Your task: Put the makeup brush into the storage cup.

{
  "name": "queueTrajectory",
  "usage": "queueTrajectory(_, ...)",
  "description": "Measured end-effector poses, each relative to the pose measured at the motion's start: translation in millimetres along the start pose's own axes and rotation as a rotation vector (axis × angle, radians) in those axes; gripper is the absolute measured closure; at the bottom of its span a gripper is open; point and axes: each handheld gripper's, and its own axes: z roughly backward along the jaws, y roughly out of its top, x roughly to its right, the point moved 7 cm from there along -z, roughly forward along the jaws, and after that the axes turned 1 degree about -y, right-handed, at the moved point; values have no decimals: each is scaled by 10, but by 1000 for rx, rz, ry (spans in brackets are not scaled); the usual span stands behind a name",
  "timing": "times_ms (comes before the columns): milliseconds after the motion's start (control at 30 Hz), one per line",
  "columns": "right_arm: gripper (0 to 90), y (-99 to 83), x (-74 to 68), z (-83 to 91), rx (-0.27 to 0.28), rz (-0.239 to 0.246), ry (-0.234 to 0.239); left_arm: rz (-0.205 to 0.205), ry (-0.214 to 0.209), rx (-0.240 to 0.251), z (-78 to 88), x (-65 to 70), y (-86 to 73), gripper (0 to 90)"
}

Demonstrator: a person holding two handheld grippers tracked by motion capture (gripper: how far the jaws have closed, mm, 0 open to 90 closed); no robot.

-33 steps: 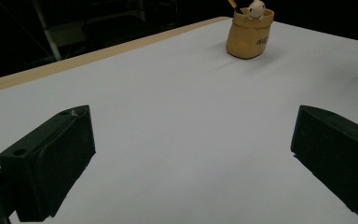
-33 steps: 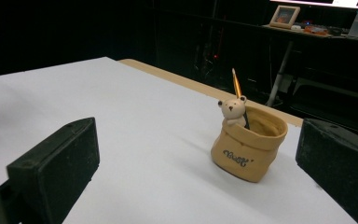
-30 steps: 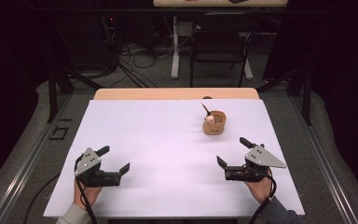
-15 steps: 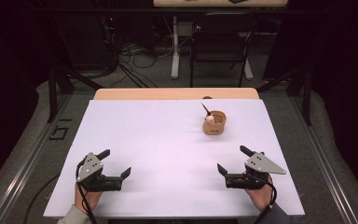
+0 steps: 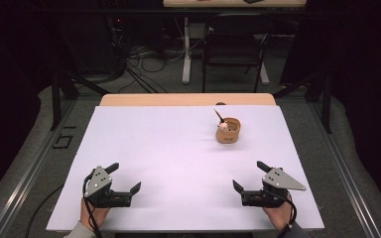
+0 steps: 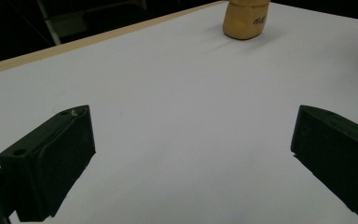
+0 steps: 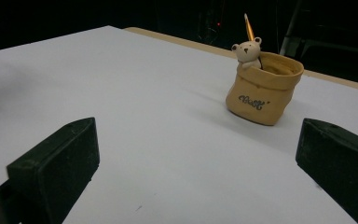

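Item one: the left gripper [image 5: 124,184], which I am holding low at the near left corner of the white table [image 5: 178,148]. Its jaws are standing wide apart with nothing between them, pointing inward across the sheet.

Item two: the right gripper [image 5: 250,182], which I am keeping at the near right corner, jaws likewise spread and empty. I judge both are parked near the edge so the middle of the table stays free for an approach.

Item three: the tan sack-shaped pot [image 7: 264,88], sitting upright on the far right part of the table, well apart from both grippers. A small white bear figure [image 7: 248,52] is peeking over its rim, and a thin stick [image 7: 249,27] is leaning out behind it. The right gripper view is framing the pot between its jaws, so I judge that side is the better placed to reach it; the left gripper view is catching its base [image 6: 245,21] far off.
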Motion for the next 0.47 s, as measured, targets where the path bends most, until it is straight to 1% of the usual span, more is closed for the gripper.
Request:
queueTrajectory(67, 0, -18, -10, 11, -13, -3, 4, 1, -2, -4, 1, 5, -7, 0)
queueTrajectory(167, 0, -40, -28, 3, -29, 6, 15, 2, -4, -3, -7, 7, -5, 0)
queueTrajectory(267, 0, -48, -30, -23, -32, 18, 21, -2, -9, -4, -24, 12, 0, 0)
queueTrajectory(367, 0, -45, -16, -22, -27, 5, 29, 3, -7, -3, -42, 12, 3, 0)
queueTrajectory(433, 0, -38, -5, -5, -28, 8, 25, 1, -4, -8, -50, 2, 1, 0)
queueTrajectory(467, 0, -28, 3, 8, -19, 8, 24, 2, -3, -6, -56, -2, 2, 0)
